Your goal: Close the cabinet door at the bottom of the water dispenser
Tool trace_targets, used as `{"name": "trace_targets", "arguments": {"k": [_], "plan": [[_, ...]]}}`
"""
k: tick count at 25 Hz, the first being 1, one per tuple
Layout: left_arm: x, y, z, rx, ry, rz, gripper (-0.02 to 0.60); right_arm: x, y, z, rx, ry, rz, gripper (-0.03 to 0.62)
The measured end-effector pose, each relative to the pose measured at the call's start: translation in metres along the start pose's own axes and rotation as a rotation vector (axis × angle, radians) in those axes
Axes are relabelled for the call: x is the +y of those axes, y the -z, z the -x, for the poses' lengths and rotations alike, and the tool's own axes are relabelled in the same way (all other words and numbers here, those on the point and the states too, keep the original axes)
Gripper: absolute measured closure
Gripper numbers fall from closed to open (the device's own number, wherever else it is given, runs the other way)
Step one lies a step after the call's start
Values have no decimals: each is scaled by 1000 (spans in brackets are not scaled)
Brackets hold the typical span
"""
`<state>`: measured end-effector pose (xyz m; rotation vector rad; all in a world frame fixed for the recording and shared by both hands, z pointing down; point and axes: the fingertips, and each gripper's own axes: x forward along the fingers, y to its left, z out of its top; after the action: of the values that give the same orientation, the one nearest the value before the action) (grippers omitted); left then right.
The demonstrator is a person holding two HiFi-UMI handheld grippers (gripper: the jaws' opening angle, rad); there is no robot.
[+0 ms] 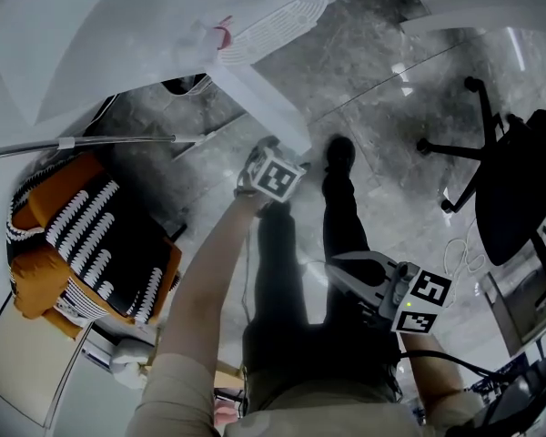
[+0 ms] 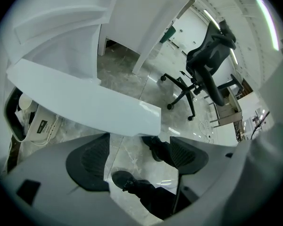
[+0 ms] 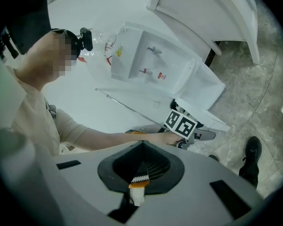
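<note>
Jaws of the left gripper [image 2: 139, 157] stand wide apart, holding nothing, just under the open cabinet door [image 2: 85, 102] at mid-frame, likely poised to push its edge shut. Right gripper [image 3: 141, 173], pads together and empty, hangs at the head view's lower right, seemingly idle

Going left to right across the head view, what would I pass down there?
Orange and black striped item → left hand-held gripper → right hand-held gripper → black office chair.

The left gripper [image 2: 139, 158] has its jaws apart, and between them only the floor [image 2: 127, 79] and a black shoe [image 2: 124, 180] are seen. The free edge of the white cabinet door [image 2: 85, 102] lies just beyond the jaws. An office chair [image 2: 210, 65] stands well behind it.
</note>
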<state>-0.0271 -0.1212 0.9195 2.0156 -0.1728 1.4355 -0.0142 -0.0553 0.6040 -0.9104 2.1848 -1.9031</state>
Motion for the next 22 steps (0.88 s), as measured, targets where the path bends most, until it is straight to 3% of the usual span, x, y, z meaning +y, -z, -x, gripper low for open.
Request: {"name": "trace_targets", "arguments": {"k": [4, 8, 22], "plan": [[-3, 3, -9, 20, 11, -9, 215, -4, -3, 5, -18, 0, -7, 594], [-3, -14, -7, -4, -12, -42, 215, -11, -7, 13, -35, 2, -8, 594], [-4, -48, -23, 24, -33, -68, 215, -33, -29, 47, -80, 22, -13, 594]]}}
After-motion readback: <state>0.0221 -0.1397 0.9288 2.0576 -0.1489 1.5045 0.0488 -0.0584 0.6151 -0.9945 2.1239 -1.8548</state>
